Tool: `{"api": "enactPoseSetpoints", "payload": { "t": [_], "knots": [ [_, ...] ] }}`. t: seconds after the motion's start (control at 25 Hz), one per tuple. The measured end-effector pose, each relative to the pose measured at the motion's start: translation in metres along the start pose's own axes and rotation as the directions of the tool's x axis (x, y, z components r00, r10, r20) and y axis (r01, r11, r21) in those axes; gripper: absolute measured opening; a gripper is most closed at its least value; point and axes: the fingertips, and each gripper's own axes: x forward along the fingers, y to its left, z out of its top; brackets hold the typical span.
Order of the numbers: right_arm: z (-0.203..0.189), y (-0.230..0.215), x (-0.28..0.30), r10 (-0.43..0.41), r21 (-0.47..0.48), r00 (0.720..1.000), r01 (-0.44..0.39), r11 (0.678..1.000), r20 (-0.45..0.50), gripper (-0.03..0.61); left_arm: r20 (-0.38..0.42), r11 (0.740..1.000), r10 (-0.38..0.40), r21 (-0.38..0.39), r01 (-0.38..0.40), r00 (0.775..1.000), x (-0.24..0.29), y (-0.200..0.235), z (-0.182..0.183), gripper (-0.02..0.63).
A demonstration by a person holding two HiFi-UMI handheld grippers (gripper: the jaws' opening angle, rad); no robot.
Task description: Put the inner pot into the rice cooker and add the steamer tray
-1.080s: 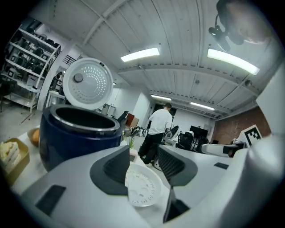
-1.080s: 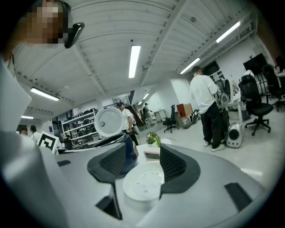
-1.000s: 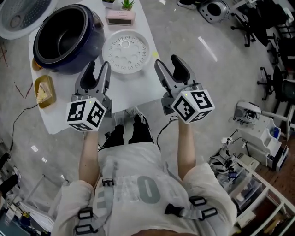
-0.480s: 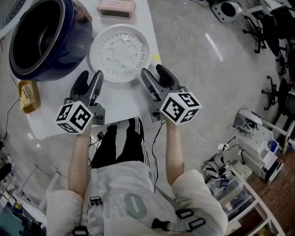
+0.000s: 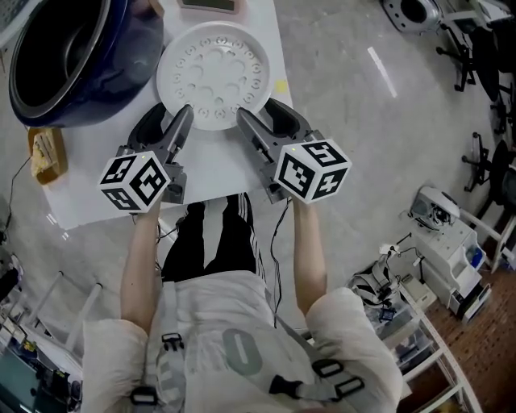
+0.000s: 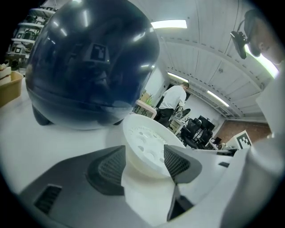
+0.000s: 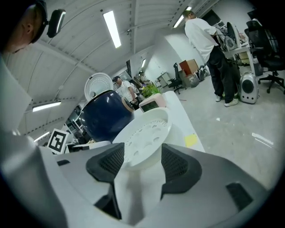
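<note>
The white perforated steamer tray (image 5: 214,74) lies flat on the white table (image 5: 89,193), right of the dark blue rice cooker (image 5: 72,48), whose dark inside faces up. My left gripper (image 5: 169,117) is at the tray's near left rim and my right gripper (image 5: 258,111) at its near right rim. In the left gripper view the tray (image 6: 144,142) sits between the jaws of that gripper (image 6: 144,162), which have just been opening and stand wide. In the right gripper view the tray (image 7: 144,136) fills the gap of that gripper (image 7: 141,160); its jaws have just been closing a little, pads not visibly pressing.
A tan container (image 5: 47,153) sits at the table's left edge, near the cooker. A pink clock (image 5: 211,5) stands behind the tray and a yellow note (image 5: 280,85) lies by the table's right edge. Beyond it are bare floor, office chairs and a standing person (image 7: 207,40).
Both grippers have come down and forward from above the table's near edge to the tray's near rim. The left jaws stand wider than a second ago.
</note>
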Motion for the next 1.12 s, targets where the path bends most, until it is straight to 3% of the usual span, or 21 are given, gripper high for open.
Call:
{"api": "enactPoseSetpoints", "payload": {
  "t": [0.28,0.68,1.12],
  "knots": [
    [-0.001,0.005,-0.001,-0.022,-0.109,0.998,0.015,0.994,-0.057,0.218,0.002,0.997,-0.008,0.071,0.008,1.0,0.0,-0.012,0.004,0.272],
    [0.036,0.021,-0.023,-0.016,-0.131,1.0,0.015,0.991,-0.005,0.216,0.021,0.994,-0.043,0.099,0.041,0.999,-0.005,-0.037,0.03,0.272],
    [0.111,0.083,-0.1,-0.039,-0.187,0.987,0.067,0.98,0.153,0.216,0.149,0.972,-0.199,0.158,0.176,0.969,-0.054,-0.115,0.109,0.272]
  ]
}}
